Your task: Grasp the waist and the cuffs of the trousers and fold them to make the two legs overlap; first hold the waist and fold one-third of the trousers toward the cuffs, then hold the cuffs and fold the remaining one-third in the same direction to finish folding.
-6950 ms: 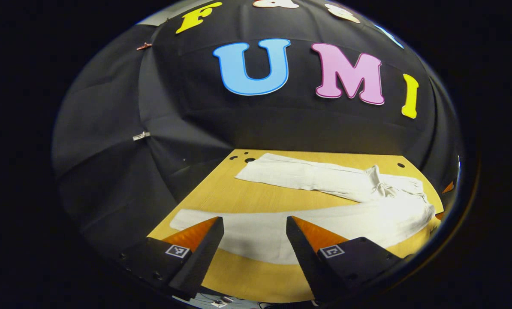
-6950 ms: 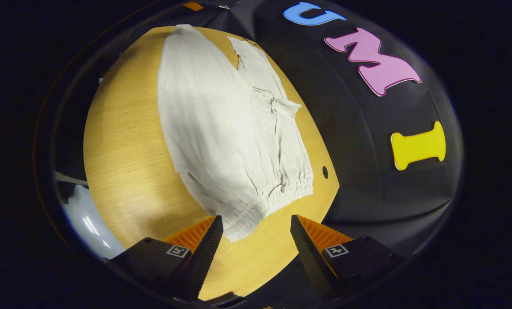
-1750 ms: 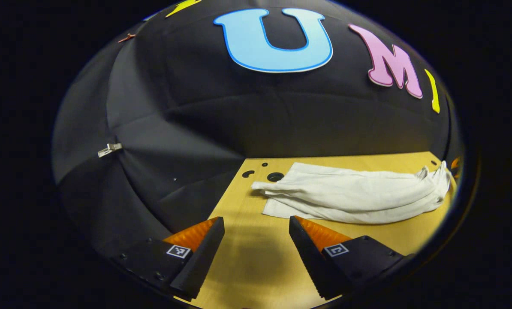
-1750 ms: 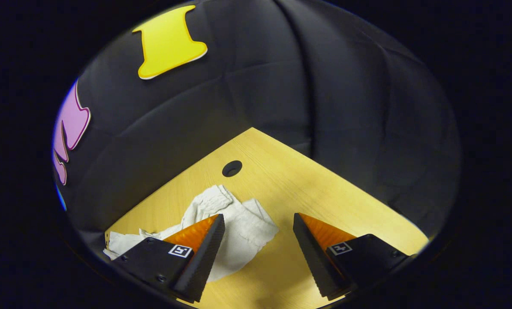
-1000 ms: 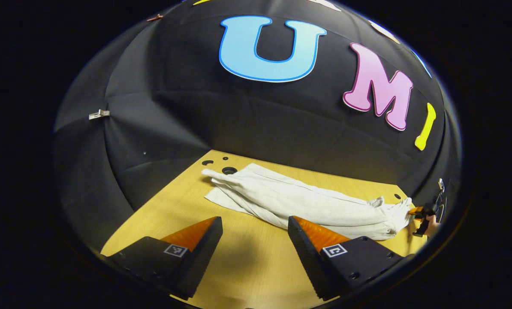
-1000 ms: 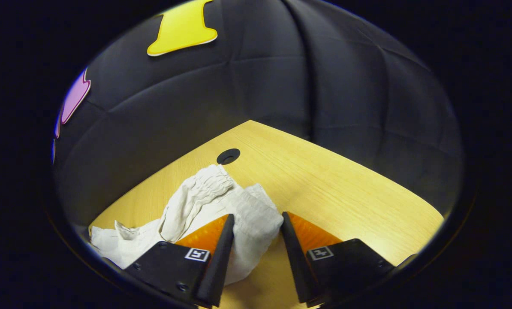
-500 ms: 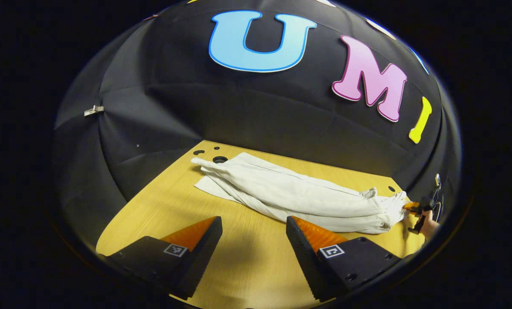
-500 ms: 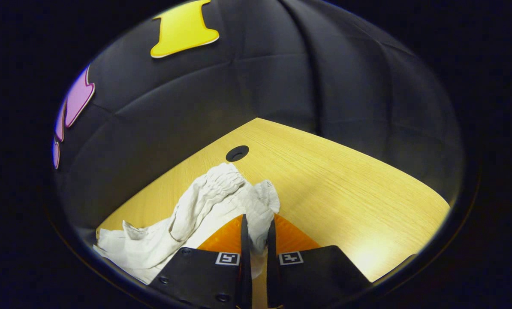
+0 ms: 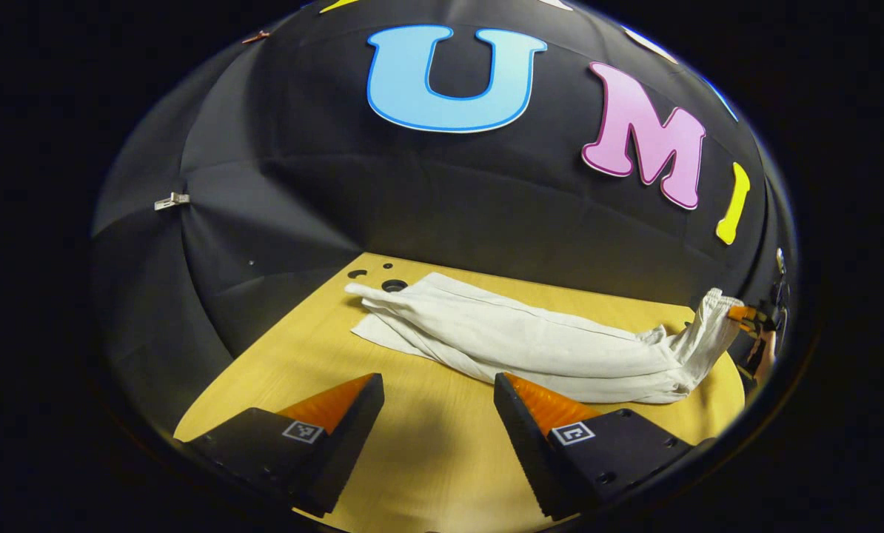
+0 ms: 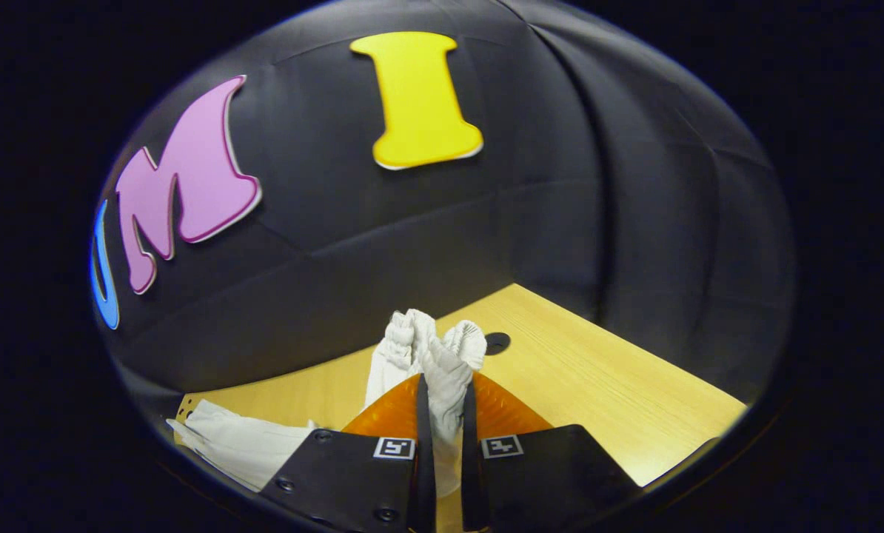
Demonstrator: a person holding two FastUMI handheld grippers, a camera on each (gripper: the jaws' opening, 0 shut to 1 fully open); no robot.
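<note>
The white trousers (image 9: pixel 531 344) lie lengthwise on the wooden table (image 9: pixel 427 451), legs overlapped, cuffs at the far left near the table's holes. Their gathered waist (image 10: pixel 431 348) is lifted off the table at the right. My right gripper (image 10: pixel 442 385) is shut on the waist, the cloth standing up between its fingers; it also appears far right in the left gripper view as the right gripper (image 9: pixel 742 314), with a hand behind it. My left gripper (image 9: pixel 438 389) hovers open above the table's near side, short of the trousers, with nothing between its fingers.
Black cloth walls close the booth at the back and both sides. Small round holes (image 9: pixel 394 285) sit by the cuffs, and another hole (image 10: pixel 497 343) lies just beyond the waist. Bare wood stretches to the right of the waist (image 10: pixel 620 400).
My right gripper, shut on the waist, has raised it off the table and swung. The left gripper stays open and has barely shifted.
</note>
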